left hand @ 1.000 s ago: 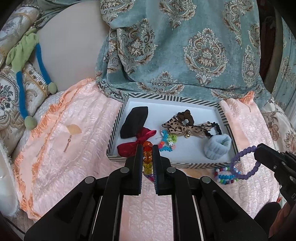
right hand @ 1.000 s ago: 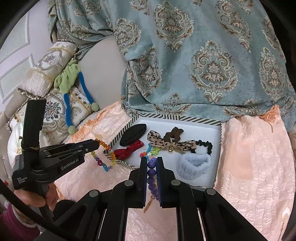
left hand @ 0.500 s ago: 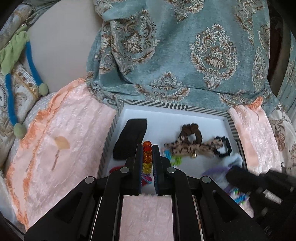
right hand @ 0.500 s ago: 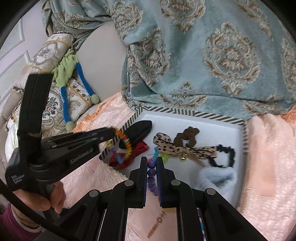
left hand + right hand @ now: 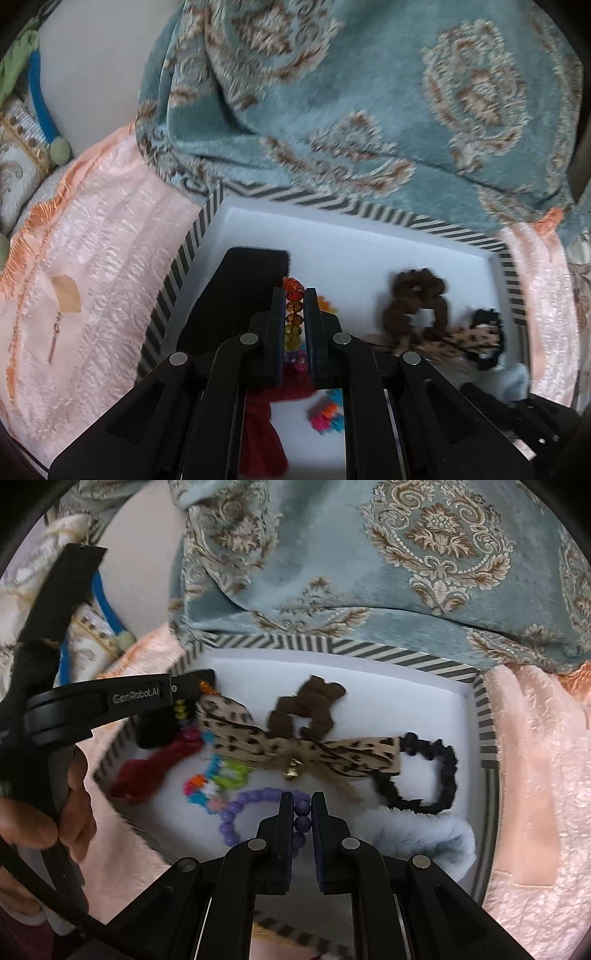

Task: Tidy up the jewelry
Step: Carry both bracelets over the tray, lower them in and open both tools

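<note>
Jewelry is mostly sitting in the striped-rim tray (image 5: 487, 716) already: brown scrunchie (image 5: 306, 709), leopard bow (image 5: 295, 746), black scrunchie (image 5: 436, 771), pale blue fluffy band (image 5: 424, 838), red bow (image 5: 155, 764), black flat piece (image 5: 229, 302), small multicoloured bead piece (image 5: 218, 779).

Two pieces are being carried right now, one per gripper:
- Left gripper (image 5: 294, 317) is clamping the rainbow bead bracelet (image 5: 293, 295), jaws nearly closed on the strand, beads sticking out past the tips. It is hanging over the tray's left part, by the black flat piece and the red bow.
- Right gripper (image 5: 303, 812) is pinching the purple bead bracelet (image 5: 255, 801), jaws nearly closed, a loop of it trailing left over the white tray floor, between the multicoloured bead piece and the fluffy band. Can't tell whether the loop is touching the floor.

Both grippers are over the tray interior, so my read is that both are in the place step; neither bracelet is released.

Left to do, by my judgement: opening both jaws to drop the bracelets in, then picking up the gold leaf earring (image 5: 64, 299), which is lying on the pink bedspread (image 5: 103, 258) well left of the tray. Left-wrist view is blurred, so small stray items could be going unnoticed.
</note>
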Motion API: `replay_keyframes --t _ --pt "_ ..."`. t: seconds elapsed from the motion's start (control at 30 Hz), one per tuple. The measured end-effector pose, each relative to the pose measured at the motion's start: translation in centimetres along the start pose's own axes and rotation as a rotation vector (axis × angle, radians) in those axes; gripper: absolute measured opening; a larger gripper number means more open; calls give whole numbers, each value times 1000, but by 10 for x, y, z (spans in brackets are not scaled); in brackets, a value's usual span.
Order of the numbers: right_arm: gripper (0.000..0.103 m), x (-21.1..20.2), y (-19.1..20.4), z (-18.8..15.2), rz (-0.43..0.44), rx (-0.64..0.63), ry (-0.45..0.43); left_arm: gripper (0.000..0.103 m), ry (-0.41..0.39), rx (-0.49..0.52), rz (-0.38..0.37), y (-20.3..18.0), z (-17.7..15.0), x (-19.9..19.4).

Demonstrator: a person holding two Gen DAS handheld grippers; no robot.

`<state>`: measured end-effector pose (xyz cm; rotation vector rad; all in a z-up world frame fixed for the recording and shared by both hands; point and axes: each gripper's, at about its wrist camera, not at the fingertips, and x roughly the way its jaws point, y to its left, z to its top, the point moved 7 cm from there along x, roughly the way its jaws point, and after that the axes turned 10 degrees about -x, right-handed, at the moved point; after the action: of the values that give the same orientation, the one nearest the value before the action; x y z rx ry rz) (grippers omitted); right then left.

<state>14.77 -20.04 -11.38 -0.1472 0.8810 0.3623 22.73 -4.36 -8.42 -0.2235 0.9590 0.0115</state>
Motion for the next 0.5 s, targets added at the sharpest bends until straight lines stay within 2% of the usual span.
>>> replay_keyframes --t 0.07,0.1,0.13,0.17,0.2,0.23,0.3,0.5 --pt "9 0 3 0 -11 -25 0 9 9 -8 9 2 -3 5" --pt "17 0 5 0 -6 -31 3 10 8 -13 14 4 -4 6" --pt "31 0 8 0 0 -34 6 17 6 -14 16 5 -6 6" --pt "39 -1 11 0 15 -35 -3 34 3 -16 21 6 -7 5" --pt "44 -2 13 0 26 -35 -13 42 -2 -22 18 8 -8 2" --pt "45 -5 17 -1 32 -35 -22 50 -8 -28 9 8 -8 -1" --pt "44 -12 21 -2 34 -38 -31 51 -28 -36 3 11 -9 -11" --pt "45 -45 25 -8 42 -8 -83 52 -87 -8 45 14 -17 -44"
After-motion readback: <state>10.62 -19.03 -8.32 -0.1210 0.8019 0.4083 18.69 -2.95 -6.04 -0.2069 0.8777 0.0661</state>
